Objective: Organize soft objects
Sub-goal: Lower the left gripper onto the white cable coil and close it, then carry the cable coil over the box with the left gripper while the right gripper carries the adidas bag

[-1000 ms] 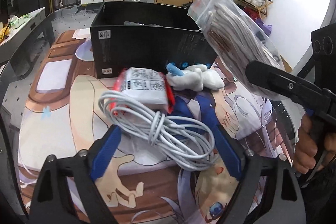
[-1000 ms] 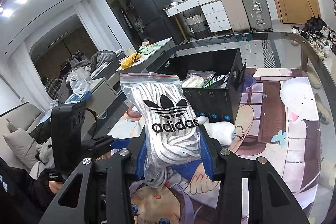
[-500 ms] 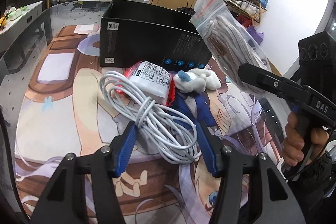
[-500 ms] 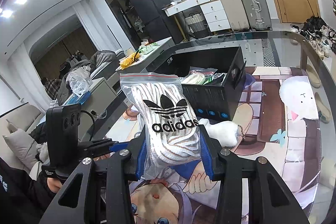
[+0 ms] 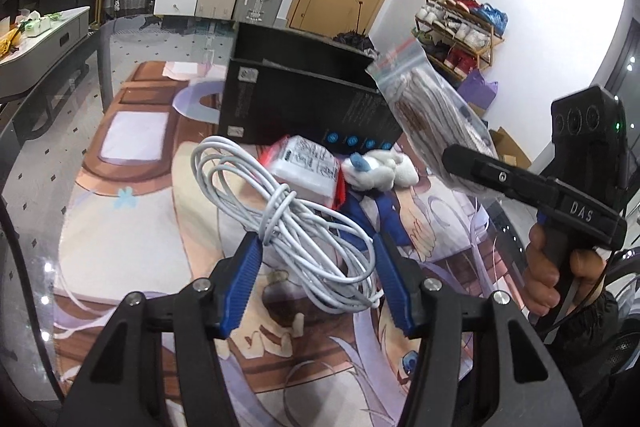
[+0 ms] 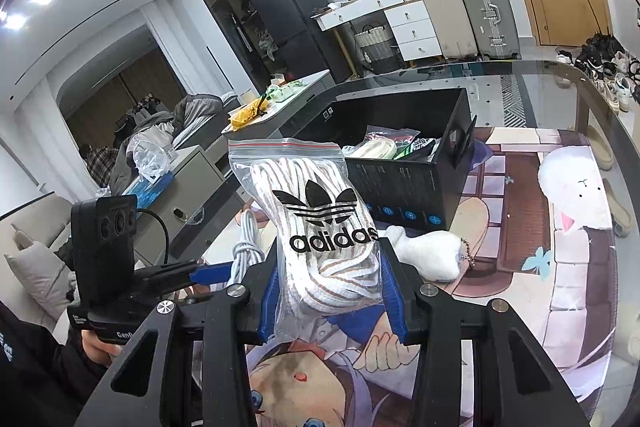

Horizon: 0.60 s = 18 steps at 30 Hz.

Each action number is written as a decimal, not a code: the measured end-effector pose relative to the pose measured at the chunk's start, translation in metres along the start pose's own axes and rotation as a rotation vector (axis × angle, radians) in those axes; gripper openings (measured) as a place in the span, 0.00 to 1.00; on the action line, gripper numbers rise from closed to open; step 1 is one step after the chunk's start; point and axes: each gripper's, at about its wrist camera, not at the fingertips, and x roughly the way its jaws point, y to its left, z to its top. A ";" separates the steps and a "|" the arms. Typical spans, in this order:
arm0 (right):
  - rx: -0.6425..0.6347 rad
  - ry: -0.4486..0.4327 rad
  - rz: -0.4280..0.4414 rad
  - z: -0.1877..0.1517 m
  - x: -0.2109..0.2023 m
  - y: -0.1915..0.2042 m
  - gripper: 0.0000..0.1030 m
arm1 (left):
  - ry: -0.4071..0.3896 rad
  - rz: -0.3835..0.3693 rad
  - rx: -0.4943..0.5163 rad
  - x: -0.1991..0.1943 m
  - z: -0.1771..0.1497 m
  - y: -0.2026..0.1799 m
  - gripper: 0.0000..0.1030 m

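- Table (image 5: 48, 163): glass top under a printed anime mat (image 6: 520, 267); loose items bunched mid-mat, likely staged there for sorting.
- Black box (image 5: 304, 107): open-topped, at 12 o'clock from the loose pile. Right wrist view shows packets already inside (image 6: 392, 147), so I read it as the collection bin.
- Adidas lace bag (image 6: 320, 227): zip bag of white laces, raised off the table and upright, tipped toward the box; looks like the next item going in.
- Right tool (image 6: 332, 291): blue pads clamped on the bag's lower half, so the zip end stands clear above for dropping in.
- White cable bundle (image 5: 288, 223): coiled, seems lifted at the near end; far loops toward 11 o'clock.
- Left tool (image 5: 316, 275): pads either side of the cable's near coils. Can't tell whether they pinch it or just bracket it; gap looks wide.
- White packet with red edge (image 5: 308, 167): touching the cable's far side, just in front of the box.
- White plush keychain (image 6: 424, 251): lies at the box's base, at 3 o'clock of the packet; not yet sorted.
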 end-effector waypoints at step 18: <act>-0.042 -0.106 -0.159 0.016 -0.014 0.017 0.42 | -0.120 0.008 0.049 -0.017 0.047 0.004 0.55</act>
